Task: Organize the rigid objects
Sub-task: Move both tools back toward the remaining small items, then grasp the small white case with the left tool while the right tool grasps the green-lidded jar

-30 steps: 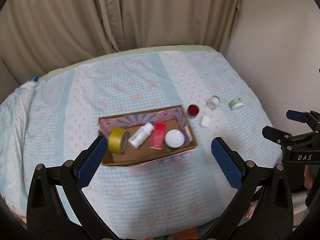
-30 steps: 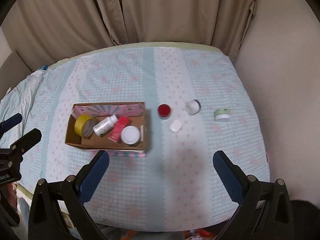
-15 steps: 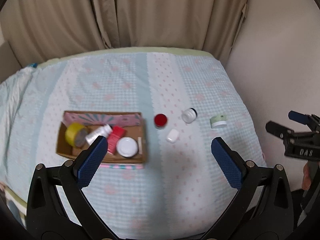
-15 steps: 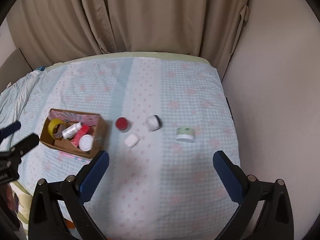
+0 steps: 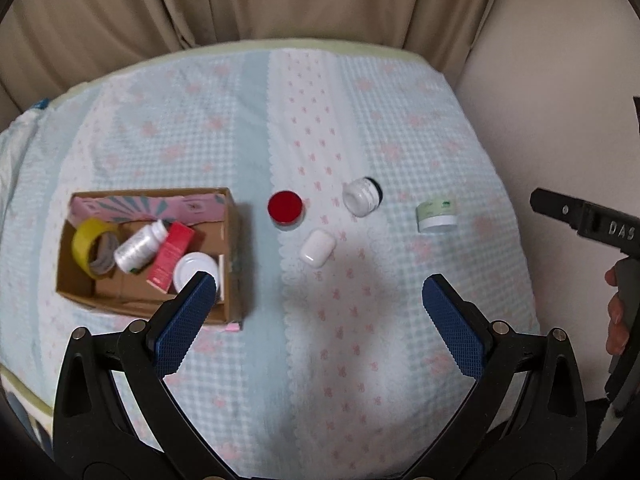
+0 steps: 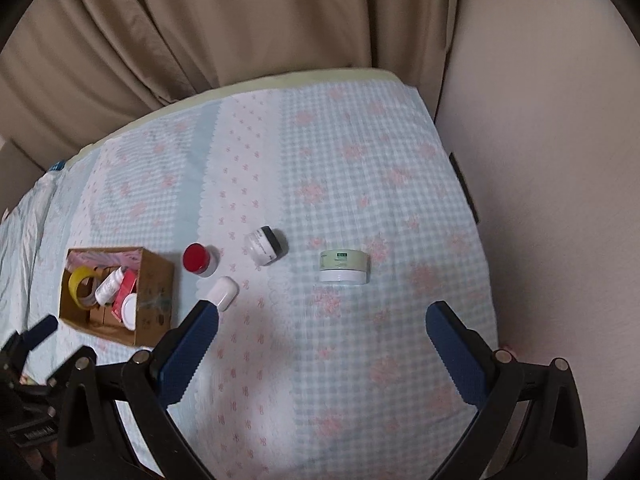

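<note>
A cardboard box (image 5: 234, 248) (image 6: 154, 292) on the bed holds a yellow tape roll (image 5: 90, 240), a white bottle (image 5: 140, 246), a red carton (image 5: 170, 258) and a white lid (image 5: 196, 274). Right of it lie a red-lidded jar (image 5: 285, 207) (image 6: 197, 258), a white case (image 5: 318, 247) (image 6: 222, 293), a black-capped white jar on its side (image 5: 362, 196) (image 6: 264, 245) and a green-and-white jar (image 5: 436, 214) (image 6: 344, 266). My left gripper (image 5: 318, 302) is open and empty, above the bed before the white case. My right gripper (image 6: 322, 330) is open and empty, facing the green jar.
The bed has a pale blue checked cover (image 5: 360, 360) with pink flowers. Beige curtains (image 5: 280, 0) hang behind it and a plain wall (image 6: 560, 160) runs along its right side. The right gripper's body shows at the right edge of the left wrist view (image 5: 600, 228).
Both views have swung to the right. The box has slid toward the left of each view and the loose jars now sit nearer the middle. Both grippers stay open.
</note>
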{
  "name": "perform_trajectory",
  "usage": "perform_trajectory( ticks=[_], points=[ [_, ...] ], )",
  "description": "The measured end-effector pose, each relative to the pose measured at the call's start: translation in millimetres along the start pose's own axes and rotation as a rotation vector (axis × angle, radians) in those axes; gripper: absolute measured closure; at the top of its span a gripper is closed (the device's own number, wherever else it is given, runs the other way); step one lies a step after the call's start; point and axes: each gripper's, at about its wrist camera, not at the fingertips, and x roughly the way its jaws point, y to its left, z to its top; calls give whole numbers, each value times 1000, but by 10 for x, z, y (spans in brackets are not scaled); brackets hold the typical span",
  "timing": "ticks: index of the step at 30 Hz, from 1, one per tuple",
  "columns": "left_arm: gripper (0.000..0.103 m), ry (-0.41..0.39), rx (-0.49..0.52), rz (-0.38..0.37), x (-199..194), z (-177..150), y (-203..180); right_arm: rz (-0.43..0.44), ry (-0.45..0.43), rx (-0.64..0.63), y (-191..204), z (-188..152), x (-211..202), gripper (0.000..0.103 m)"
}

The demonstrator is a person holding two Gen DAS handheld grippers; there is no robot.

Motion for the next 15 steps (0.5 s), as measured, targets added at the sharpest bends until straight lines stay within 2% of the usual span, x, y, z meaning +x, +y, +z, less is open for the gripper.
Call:
perform_trajectory(
  ticks=[6, 10, 15],
  points=[
    [0, 41, 48, 12, 615, 105, -26, 8, 58, 44, -90, 173, 554, 0],
    [1, 94, 50, -20, 1092, 132, -15, 5, 102, 72, -147, 239, 910, 0],
    [7, 178, 54, -54, 1685, 94, -33, -7, 165, 108, -254, 273, 1353, 0]
  ],
)
